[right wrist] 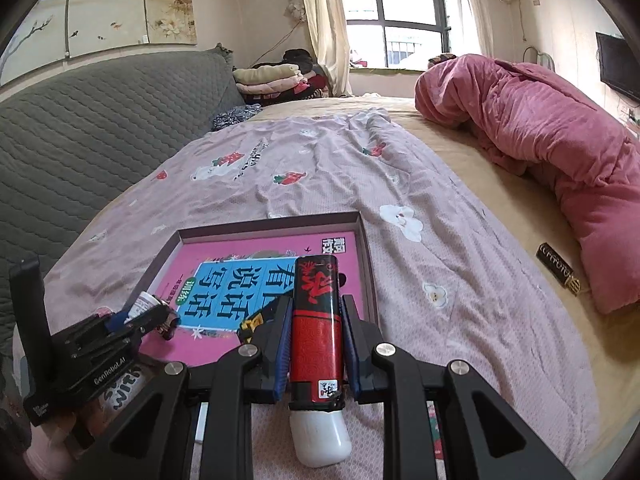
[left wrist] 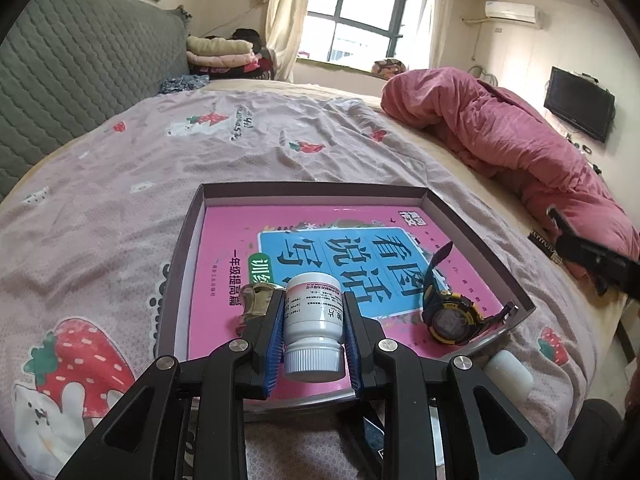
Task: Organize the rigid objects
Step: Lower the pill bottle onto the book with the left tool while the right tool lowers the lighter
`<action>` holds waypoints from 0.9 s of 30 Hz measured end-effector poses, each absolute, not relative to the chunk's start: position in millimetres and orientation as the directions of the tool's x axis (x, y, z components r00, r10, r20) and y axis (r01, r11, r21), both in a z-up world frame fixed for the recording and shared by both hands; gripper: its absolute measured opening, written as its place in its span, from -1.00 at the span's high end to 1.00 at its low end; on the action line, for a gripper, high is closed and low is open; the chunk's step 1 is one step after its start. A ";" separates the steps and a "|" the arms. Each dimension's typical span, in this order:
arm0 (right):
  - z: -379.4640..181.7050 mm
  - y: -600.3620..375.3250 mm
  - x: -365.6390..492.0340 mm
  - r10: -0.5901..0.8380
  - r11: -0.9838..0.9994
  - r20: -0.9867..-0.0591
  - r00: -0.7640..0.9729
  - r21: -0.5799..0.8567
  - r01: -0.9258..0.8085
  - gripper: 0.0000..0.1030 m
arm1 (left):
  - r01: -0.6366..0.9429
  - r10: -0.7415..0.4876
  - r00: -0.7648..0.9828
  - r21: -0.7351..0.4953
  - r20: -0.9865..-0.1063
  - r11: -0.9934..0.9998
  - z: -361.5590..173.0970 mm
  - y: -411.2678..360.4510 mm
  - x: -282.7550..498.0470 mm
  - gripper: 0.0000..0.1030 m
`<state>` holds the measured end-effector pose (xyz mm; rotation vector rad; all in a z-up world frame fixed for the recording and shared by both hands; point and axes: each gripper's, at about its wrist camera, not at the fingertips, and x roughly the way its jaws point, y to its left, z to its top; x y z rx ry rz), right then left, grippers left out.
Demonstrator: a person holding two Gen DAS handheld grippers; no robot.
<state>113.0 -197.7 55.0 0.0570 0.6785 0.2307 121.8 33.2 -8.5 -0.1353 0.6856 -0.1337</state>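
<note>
A shallow box tray (left wrist: pixel 192 232) lies on the bed and holds a pink book (left wrist: pixel 240 232). My left gripper (left wrist: pixel 314 322) is shut on a white pill bottle (left wrist: pixel 314 312) with its cap toward the camera, held over the book's near edge. A small glass perfume bottle (left wrist: pixel 258 300) lies just left of it and a yellow-black wristwatch (left wrist: pixel 450 312) lies on the book at the right. My right gripper (right wrist: pixel 316 328) is shut on a red-and-black spray can (right wrist: pixel 316 320) with a white cap (right wrist: pixel 320 436), beside the tray's (right wrist: pixel 366 248) right wall.
A rolled pink quilt (right wrist: pixel 560 140) lies along the bed's right side, with a small black box (right wrist: pixel 558 268) next to it. A grey quilted headboard (left wrist: pixel 80 80) stands at the left. Folded clothes (right wrist: pixel 272 76) are stacked at the far end.
</note>
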 end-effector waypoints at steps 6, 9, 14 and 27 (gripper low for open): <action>65.4 -190.4 123.3 0.238 0.971 -0.598 0.765 0.118 -0.209 0.55 | 0.088 -0.164 0.762 -0.151 -0.627 0.985 -7.0 30.7 124.1 0.47; 67.7 -186.2 129.4 0.244 0.969 -0.596 0.765 0.119 -0.216 0.55 | 0.088 -0.167 0.758 -0.155 -0.630 0.984 -7.1 31.4 125.1 0.47; 65.9 -180.3 139.7 0.248 0.967 -0.611 0.752 0.112 -0.228 0.55 | 0.098 -0.176 0.750 -0.156 -0.638 0.983 -7.5 30.7 128.3 0.47; 41.6 -173.1 148.4 0.251 0.965 -0.661 0.708 0.110 -0.240 0.55 | 0.146 -0.213 0.714 -0.156 -0.667 0.977 -19.1 17.0 134.4 0.47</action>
